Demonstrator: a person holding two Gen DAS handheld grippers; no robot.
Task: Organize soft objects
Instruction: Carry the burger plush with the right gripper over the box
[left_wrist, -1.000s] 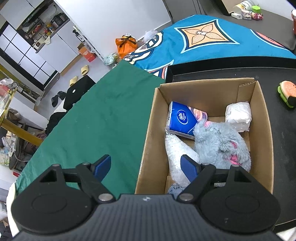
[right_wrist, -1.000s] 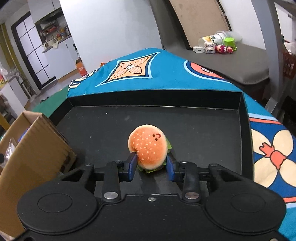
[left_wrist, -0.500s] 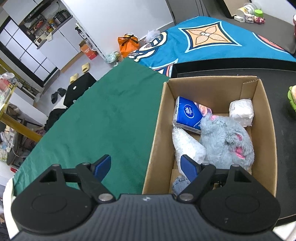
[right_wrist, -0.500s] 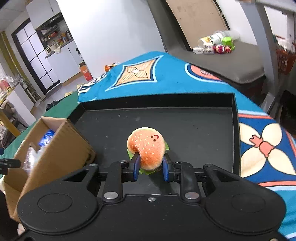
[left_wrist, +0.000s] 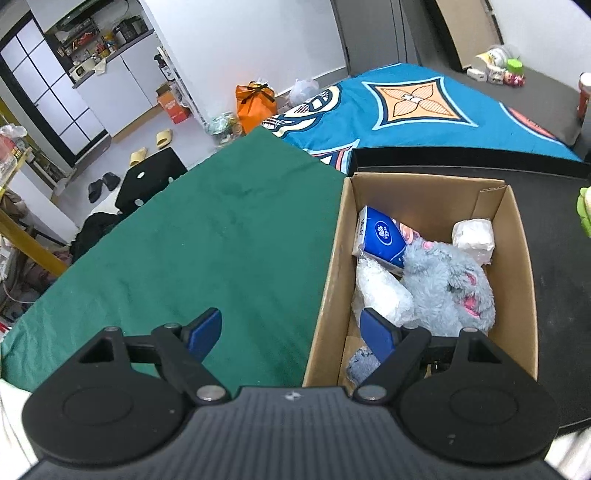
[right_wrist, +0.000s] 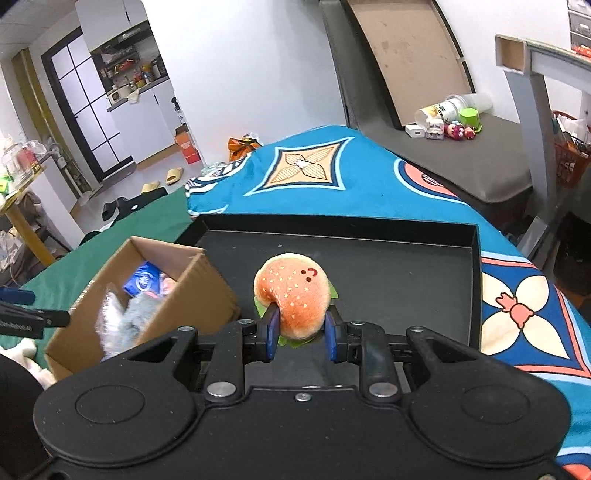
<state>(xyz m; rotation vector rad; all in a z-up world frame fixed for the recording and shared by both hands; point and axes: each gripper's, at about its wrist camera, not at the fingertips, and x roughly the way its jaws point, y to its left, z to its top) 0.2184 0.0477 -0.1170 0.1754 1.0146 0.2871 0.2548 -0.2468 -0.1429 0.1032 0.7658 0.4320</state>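
Orange burger plush gripped beside the box

Cardboard box (right_wrist: 192, 295) sits at black tray's (right_wrist: 476, 280) left end. Right gripper (right_wrist: 301, 334), jaws clamped on burger plush (right_wrist: 295, 295), right of box above tray. Left gripper (left_wrist: 291, 328), jaws wide, empty, straddles box's left wall.

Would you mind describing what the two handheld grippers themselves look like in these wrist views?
Both match: the left gripper and right gripper have matte black bodies with two round discs, a ribbed centre panel, silver pivot screws and angled black linkage arms. Each finger ends in a blue pad. No cables, sleeves or hands show.
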